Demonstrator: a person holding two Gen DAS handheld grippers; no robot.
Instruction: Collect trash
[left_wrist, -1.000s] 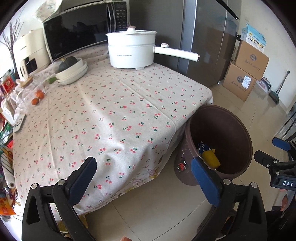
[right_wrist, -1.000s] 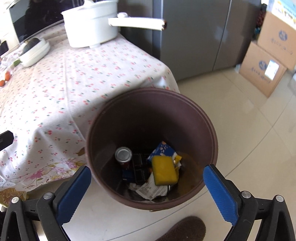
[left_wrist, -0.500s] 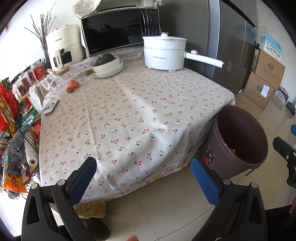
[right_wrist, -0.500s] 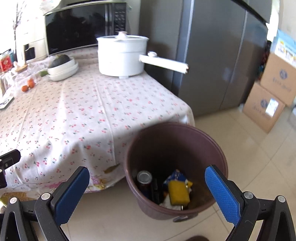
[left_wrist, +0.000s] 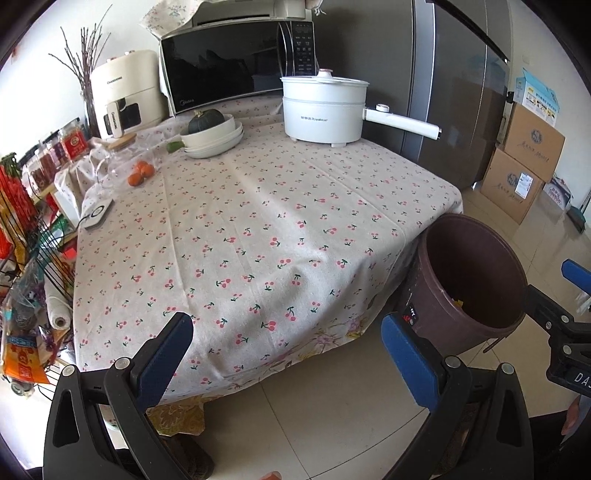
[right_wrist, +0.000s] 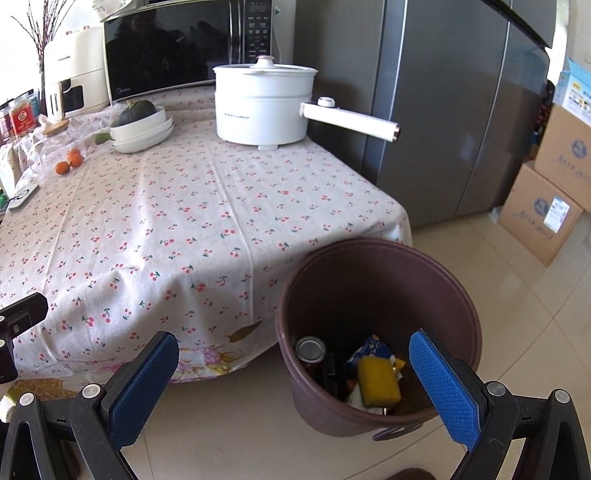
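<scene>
Pot (right_wrist: 263, 107) and bowls (right_wrist: 142, 133) on tablecloth (right_wrist: 192, 221)

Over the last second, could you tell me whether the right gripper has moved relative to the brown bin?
Yes. The right gripper has pulled up and back from the brown bin, which now sits lower right in its view, with more tablecloth showing.

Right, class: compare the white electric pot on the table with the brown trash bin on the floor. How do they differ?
The electric pot is white; the trash bin is dark brown. The pot wears a lid and has a long side handle; the bin is open-topped. The pot stands on the table; the bin stands on the floor beside it, holding a can and a yellow sponge. Both are round containers.
</scene>
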